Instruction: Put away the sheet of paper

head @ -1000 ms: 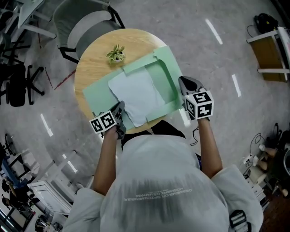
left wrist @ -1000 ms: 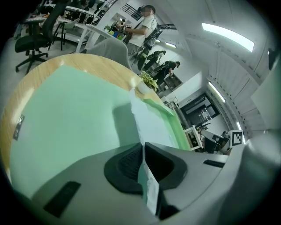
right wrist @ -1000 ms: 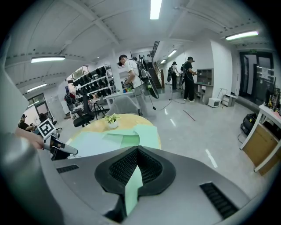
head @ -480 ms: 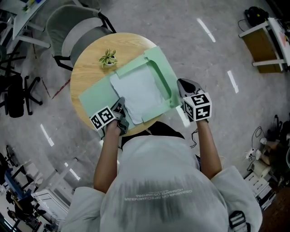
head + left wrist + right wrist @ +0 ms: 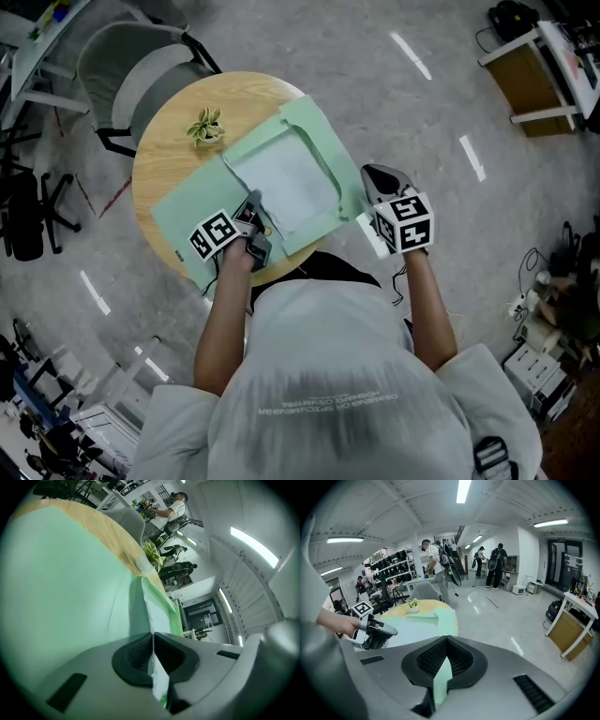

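A pale white sheet of paper [image 5: 286, 178] lies inside an open green folder [image 5: 187, 211] on a round wooden table [image 5: 159, 155]. My left gripper [image 5: 255, 208] is at the sheet's near-left corner, shut on the sheet. In the left gripper view the sheet [image 5: 157, 620] runs up from between the pads of the left gripper [image 5: 153, 656], with the folder [image 5: 70, 597] beside it. My right gripper [image 5: 368, 178] is shut on the folder's right edge. In the right gripper view a green strip of the folder [image 5: 442, 681] sits between the pads of the right gripper [image 5: 446, 660].
A small potted plant [image 5: 204, 125] stands on the table behind the folder. A grey chair [image 5: 122, 66] is at the table's far side. A wooden shelf unit [image 5: 530, 70] stands far right on the grey floor. People stand in the background of the right gripper view.
The left gripper has moved up and right from the table's near edge onto the folder, taking the sheet with it. The sheet no longer overhangs the folder's near edge. The right gripper has kept its hold.
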The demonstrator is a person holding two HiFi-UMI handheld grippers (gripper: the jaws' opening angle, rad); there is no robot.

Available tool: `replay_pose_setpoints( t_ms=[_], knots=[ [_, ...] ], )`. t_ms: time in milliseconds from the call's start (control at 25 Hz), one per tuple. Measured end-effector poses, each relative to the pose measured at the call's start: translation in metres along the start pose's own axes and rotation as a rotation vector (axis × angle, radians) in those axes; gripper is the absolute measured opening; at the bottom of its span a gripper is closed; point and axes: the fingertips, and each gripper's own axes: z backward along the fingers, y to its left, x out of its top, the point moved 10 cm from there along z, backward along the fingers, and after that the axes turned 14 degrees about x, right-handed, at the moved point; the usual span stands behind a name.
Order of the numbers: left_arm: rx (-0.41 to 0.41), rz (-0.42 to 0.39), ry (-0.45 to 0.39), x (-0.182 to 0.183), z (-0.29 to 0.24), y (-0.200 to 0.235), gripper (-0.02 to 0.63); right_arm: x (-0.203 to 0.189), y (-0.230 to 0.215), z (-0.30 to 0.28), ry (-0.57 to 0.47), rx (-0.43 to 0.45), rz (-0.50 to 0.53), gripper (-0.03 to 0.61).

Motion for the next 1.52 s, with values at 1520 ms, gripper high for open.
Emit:
replay_pose_setpoints(
  t_ms=[1520],
  knots=[
    [-0.042, -0.484, 0.156, -0.005, 0.039, -0.002, 0.140, 0.010, 0.118, 0.085, -0.082, -0.144, 0.066, 0.023]
  ],
)
